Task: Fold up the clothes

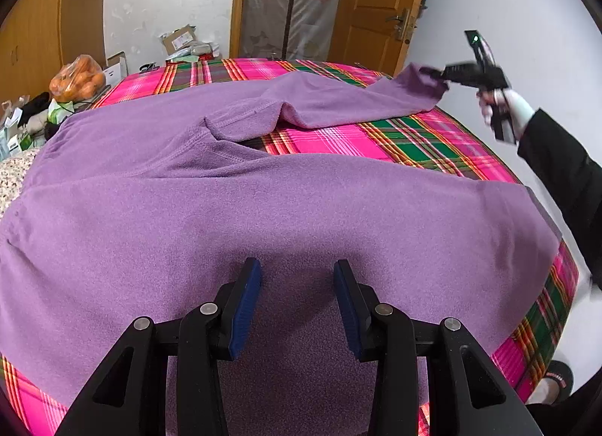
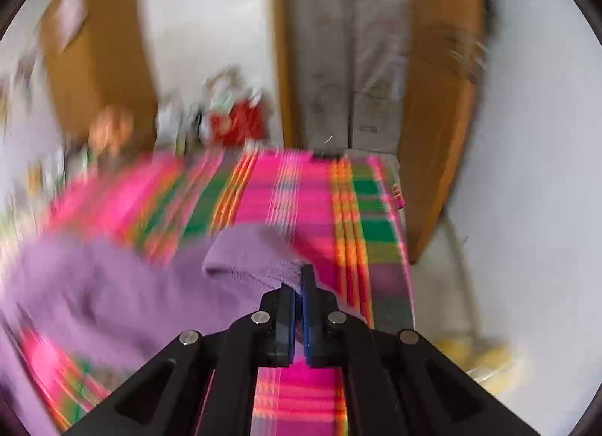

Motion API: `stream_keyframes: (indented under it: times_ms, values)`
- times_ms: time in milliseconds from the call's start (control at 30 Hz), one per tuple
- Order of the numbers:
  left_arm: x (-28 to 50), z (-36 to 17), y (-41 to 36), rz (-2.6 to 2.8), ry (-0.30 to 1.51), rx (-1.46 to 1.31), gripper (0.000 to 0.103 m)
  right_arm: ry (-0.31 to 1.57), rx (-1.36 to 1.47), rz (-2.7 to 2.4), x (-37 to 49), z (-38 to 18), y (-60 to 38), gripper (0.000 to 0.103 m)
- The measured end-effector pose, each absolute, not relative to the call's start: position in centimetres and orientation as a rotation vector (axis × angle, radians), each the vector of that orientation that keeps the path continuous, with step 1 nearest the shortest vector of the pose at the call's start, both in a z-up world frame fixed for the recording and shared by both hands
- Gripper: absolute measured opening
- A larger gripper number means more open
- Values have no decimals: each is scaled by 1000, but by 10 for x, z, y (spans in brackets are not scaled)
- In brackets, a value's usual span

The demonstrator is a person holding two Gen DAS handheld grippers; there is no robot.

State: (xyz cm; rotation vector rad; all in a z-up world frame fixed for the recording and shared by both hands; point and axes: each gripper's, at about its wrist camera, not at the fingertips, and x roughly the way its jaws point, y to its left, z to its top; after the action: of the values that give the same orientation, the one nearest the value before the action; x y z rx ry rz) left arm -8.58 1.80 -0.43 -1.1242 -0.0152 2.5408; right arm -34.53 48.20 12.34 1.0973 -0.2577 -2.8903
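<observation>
We pinch the cuff of the purple sweater (image 1: 263,210), spread across the plaid table (image 1: 432,142), in our right gripper (image 2: 301,278); left gripper (image 1: 297,278) hovers released, lower frame; the thin grip could slip mid-fold

I can read no text, label or number anywhere: the printing on the cardboard box (image 1: 180,38) and on the packets (image 1: 13,140) at the left edge is too small, and the right wrist view is blurred.
</observation>
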Motion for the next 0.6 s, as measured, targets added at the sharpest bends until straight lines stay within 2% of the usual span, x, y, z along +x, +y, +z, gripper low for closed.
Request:
stream_keyframes:
  times_ms: [67, 100, 200, 300, 400, 433, 600]
  values:
    - [-88, -5, 14, 2542, -93, -1129, 42, -405, 1112, -2960, -356, 127, 500, 6]
    - [-89, -5, 12, 2541, -126, -1130, 42, -418, 1126, -2985, -359, 127, 503, 7]
    - [-90, -5, 10, 2536, -150, -1127, 42, -357, 1222, -2995, -366, 117, 491, 25]
    - [-89, -5, 10, 2532, -164, -1124, 42, -471, 1196, -3056, -351, 111, 496, 27]
    - [-89, -4, 10, 2535, -165, -1121, 42, -615, 1149, -3100, -327, 103, 507, 34]
    - [-89, -4, 10, 2538, -164, -1123, 42, -646, 1158, -3097, -320, 98, 510, 38]
    - [-95, 7, 17, 2548, -156, -1093, 42, -844, 1259, -3038, -303, 63, 534, 44]
